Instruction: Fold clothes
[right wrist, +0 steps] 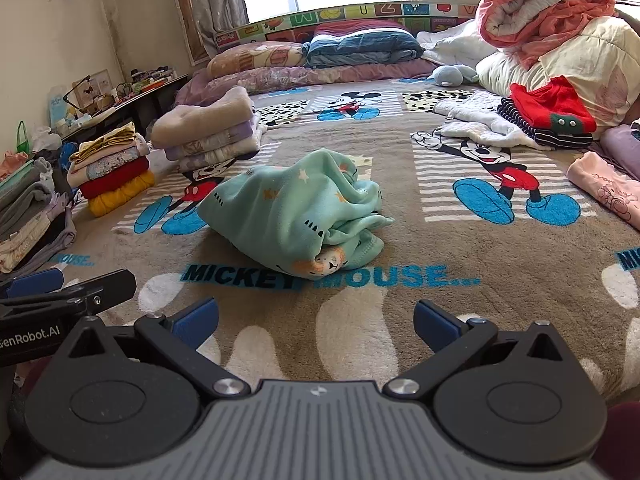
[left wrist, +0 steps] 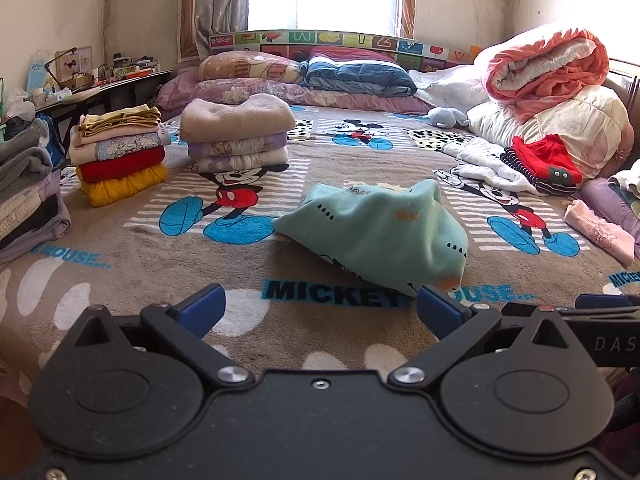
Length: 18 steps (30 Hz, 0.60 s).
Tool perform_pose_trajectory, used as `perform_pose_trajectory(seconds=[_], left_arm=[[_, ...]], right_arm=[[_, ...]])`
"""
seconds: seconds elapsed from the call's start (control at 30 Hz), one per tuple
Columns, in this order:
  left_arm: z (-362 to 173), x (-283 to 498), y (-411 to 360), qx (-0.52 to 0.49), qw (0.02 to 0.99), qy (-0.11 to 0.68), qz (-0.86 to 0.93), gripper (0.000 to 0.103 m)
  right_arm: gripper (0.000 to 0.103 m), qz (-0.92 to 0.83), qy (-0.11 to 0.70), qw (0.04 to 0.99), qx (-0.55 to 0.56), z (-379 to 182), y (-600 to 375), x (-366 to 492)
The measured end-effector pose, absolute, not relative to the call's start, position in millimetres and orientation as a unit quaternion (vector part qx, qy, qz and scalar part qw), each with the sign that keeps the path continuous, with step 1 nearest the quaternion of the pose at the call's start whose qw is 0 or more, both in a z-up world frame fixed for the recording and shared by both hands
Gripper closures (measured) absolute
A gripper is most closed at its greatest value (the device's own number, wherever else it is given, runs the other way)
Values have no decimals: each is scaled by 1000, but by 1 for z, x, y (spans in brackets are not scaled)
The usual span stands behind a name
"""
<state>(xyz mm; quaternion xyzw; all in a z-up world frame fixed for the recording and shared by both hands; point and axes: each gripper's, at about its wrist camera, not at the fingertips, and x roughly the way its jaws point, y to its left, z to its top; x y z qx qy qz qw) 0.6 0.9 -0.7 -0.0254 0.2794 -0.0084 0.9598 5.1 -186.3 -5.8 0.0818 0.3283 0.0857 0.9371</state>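
Nearest to us, both grippers hover low over the bed with nothing between their blue pads. Our left gripper [left wrist: 320, 308] has its jaws spread wide, and so does our right gripper [right wrist: 316, 320]; neither touches any cloth.

Just beyond them lies the mint-green garment [right wrist: 296, 216], a crumpled heap printed with small stars and dashes, resting on the brown cartoon-mouse blanket [right wrist: 460, 312] that covers the bed. Its near edge overlaps the blue lettering woven into the blanket. In the left wrist view the same garment [left wrist: 380, 232] sits slightly to the right of centre.

To the far left stand two neat stacks of folded clothes: one with yellow and red knits at the bottom [left wrist: 120, 160], and one topped by a beige fleece [left wrist: 236, 132]. More folded items in grey and lilac [left wrist: 28, 200] are piled at the left edge.

On the right, unfolded pieces wait: a red garment [right wrist: 552, 108] lying on a white quilted one [right wrist: 480, 124], and a pale pink top [right wrist: 604, 184] nearer us. Pillows [left wrist: 248, 68] line the far end, and rolled quilts [left wrist: 548, 64] are heaped at the far right.
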Motion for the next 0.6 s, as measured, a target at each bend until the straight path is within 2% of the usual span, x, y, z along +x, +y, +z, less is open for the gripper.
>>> perform_pose_trajectory(seconds=[0.6], left_arm=[[-3, 2, 2, -24, 959, 283, -12, 0]], right_arm=[[0, 82, 329, 938, 77, -5, -186, 4]])
